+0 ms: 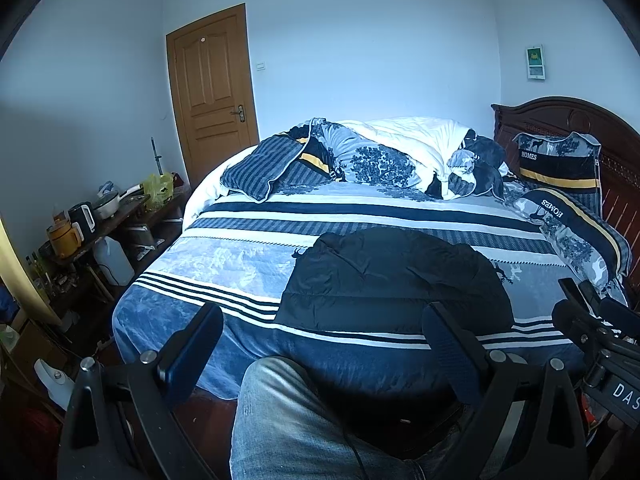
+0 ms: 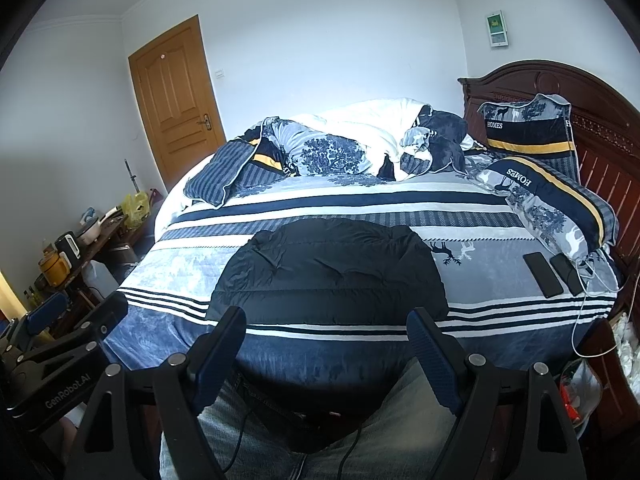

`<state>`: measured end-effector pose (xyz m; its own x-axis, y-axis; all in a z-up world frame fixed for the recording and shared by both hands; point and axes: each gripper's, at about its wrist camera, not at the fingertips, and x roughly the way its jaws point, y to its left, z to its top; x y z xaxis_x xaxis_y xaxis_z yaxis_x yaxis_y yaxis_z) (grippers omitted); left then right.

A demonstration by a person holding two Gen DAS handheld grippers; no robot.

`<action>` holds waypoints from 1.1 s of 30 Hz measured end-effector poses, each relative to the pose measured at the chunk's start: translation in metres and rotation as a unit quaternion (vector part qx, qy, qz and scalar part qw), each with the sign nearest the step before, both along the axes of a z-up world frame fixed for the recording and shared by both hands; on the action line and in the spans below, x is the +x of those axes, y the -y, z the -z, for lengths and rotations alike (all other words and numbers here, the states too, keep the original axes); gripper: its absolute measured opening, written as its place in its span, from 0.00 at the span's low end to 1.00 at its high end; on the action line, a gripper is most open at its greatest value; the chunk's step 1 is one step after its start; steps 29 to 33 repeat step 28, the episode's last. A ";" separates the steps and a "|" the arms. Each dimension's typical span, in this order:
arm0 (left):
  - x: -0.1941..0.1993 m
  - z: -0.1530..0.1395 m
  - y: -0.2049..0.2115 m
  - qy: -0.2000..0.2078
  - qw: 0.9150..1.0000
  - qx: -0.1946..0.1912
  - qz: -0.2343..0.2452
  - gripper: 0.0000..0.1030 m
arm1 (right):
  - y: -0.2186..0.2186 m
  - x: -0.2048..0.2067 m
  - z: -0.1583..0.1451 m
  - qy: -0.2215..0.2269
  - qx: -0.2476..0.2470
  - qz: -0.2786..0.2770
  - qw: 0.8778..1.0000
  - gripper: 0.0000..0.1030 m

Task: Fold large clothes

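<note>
A black padded jacket [image 1: 394, 280] [image 2: 328, 276] lies folded into a compact block on the striped blue bedspread [image 1: 224, 264] [image 2: 168, 272], near the bed's front edge. My left gripper [image 1: 324, 320] hangs in front of the bed, short of the jacket, jaws wide apart with nothing between them. My right gripper [image 2: 326, 320] is held the same way, open and empty, its fingers framing the jacket's near edge without touching it. Each gripper shows at the side of the other's view. A person's jeans-clad legs [image 1: 288, 420] are below both.
A bunched duvet [image 2: 352, 148] and pillows [image 2: 548, 204] lie at the back of the bed against a dark wooden headboard [image 2: 600, 152]. Two phones [image 2: 554, 274] with a cable lie right of the jacket. A cluttered side table [image 1: 80, 224] stands left, a door [image 1: 212, 88] beyond.
</note>
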<state>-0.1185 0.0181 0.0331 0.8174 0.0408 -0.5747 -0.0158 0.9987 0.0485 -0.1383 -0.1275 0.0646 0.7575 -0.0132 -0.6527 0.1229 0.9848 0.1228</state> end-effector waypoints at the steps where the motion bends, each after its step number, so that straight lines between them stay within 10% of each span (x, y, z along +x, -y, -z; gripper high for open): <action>1: 0.000 0.000 0.000 0.000 1.000 0.000 0.000 0.97 | 0.000 0.000 0.000 0.000 0.000 0.000 1.000 0.83; 33: 0.151 0.112 0.029 -0.133 0.989 0.021 0.060 0.97 | 0.025 0.128 0.091 -0.120 0.007 0.000 0.993 0.83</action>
